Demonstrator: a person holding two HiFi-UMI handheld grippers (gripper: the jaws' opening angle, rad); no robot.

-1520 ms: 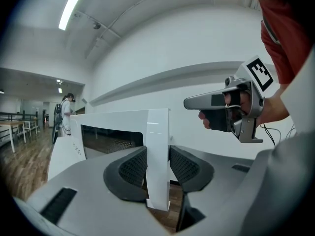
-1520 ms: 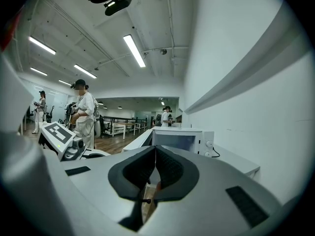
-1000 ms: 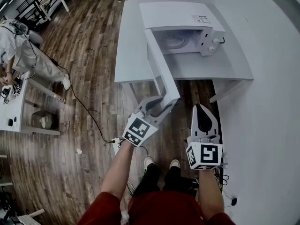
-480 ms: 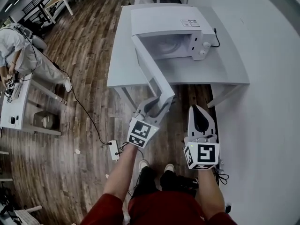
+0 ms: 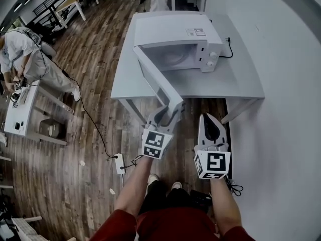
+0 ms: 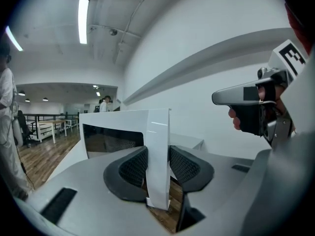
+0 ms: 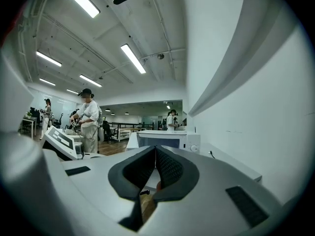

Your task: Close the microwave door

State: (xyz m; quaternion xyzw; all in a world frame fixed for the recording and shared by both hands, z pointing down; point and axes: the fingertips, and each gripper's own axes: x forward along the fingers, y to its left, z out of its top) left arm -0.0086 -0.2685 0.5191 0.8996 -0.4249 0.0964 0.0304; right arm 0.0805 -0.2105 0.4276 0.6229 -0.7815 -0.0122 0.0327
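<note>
head view showed the microwave (image 5: 175,39) on a table (image 5: 235,79), its door (image 5: 155,82) wide open past the table edge. my left tongs (image 5: 171,110) gripped the door's free edge; my right tongs (image 5: 210,118) were clenched, empty. closing looked barely begun, with nearly the whole swing left.

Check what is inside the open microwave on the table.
With the door open, the microwave cavity shows white walls and what looks like a round turntable; no dish or food shows. The microwave's top hides the rear and upper part of the cavity.
</note>
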